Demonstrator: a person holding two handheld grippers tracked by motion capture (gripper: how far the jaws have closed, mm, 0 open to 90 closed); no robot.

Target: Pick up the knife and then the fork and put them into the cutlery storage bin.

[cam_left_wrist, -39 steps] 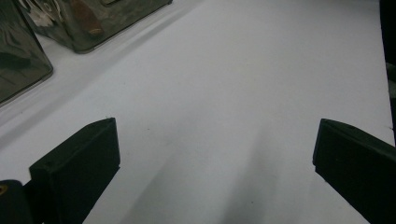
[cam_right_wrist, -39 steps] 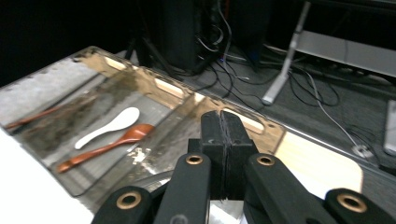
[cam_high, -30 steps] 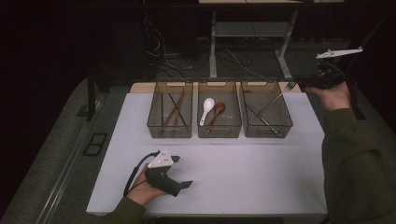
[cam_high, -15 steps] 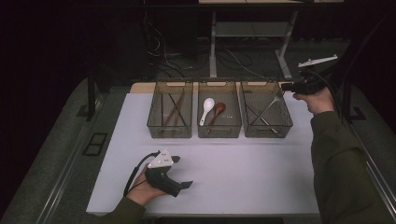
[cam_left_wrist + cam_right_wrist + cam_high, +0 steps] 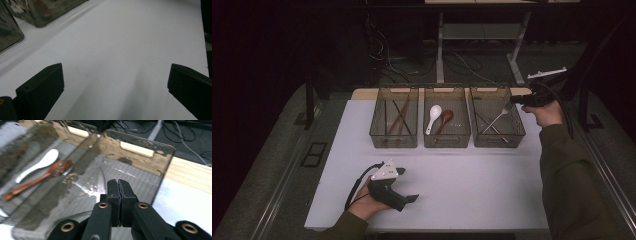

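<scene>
Best reached with the right gripper (image 5: 514, 99) (jaws pressed together, empty) hovering just over the far right corner of the right bin (image 5: 499, 142), toward the silver fork (image 5: 497, 119) inside, slanting near-left to far-right, upper end closest, with the left gripper (image 5: 411, 198), jaws apart, well away near-left.

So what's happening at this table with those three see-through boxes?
A person holds a two-jaw gripper in each hand. The right gripper, jaws pressed together on a fork, is at the rightmost bin, the fork slanting into it. The middle bin holds a white spoon and a brown spoon; the left bin holds what look like chopsticks. The left gripper rests near the front of the white table, jaws wide apart and holding nothing.
</scene>
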